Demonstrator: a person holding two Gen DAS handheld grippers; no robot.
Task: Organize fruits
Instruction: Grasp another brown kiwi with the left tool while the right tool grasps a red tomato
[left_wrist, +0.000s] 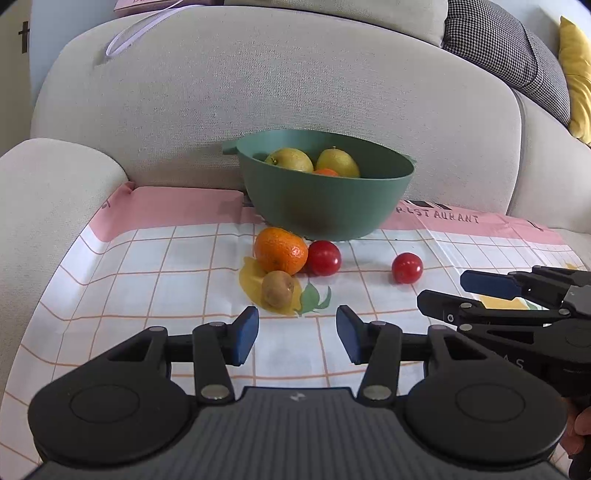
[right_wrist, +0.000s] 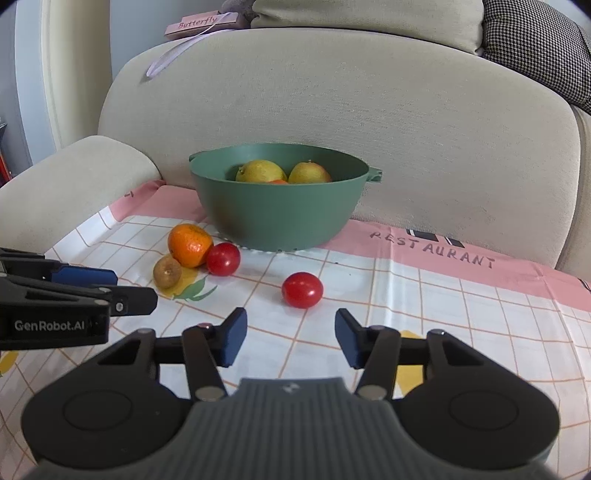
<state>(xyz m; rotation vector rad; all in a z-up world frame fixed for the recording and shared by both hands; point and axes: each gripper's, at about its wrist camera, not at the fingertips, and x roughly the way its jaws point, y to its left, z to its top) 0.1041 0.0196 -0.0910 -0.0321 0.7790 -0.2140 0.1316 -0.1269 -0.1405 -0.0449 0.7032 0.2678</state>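
Note:
A green bowl (left_wrist: 325, 206) (right_wrist: 280, 214) stands at the back of the checked cloth and holds two yellow-green fruits (left_wrist: 290, 159) and a bit of orange fruit. In front of it lie an orange (left_wrist: 280, 250) (right_wrist: 190, 245), a brown kiwi (left_wrist: 277, 288) (right_wrist: 167, 272) and two red tomatoes (left_wrist: 324, 257) (left_wrist: 407, 268). My left gripper (left_wrist: 297, 334) is open just short of the kiwi, with nothing between its pads. My right gripper (right_wrist: 290, 338) is open too, near the lone tomato (right_wrist: 303, 290), apart from it.
The cloth (left_wrist: 155, 258) covers a beige sofa seat, with an armrest (left_wrist: 48, 177) at the left and the backrest (left_wrist: 258, 85) behind the bowl. Cushions (left_wrist: 506, 48) lie at the upper right. Each gripper shows at the side of the other's view.

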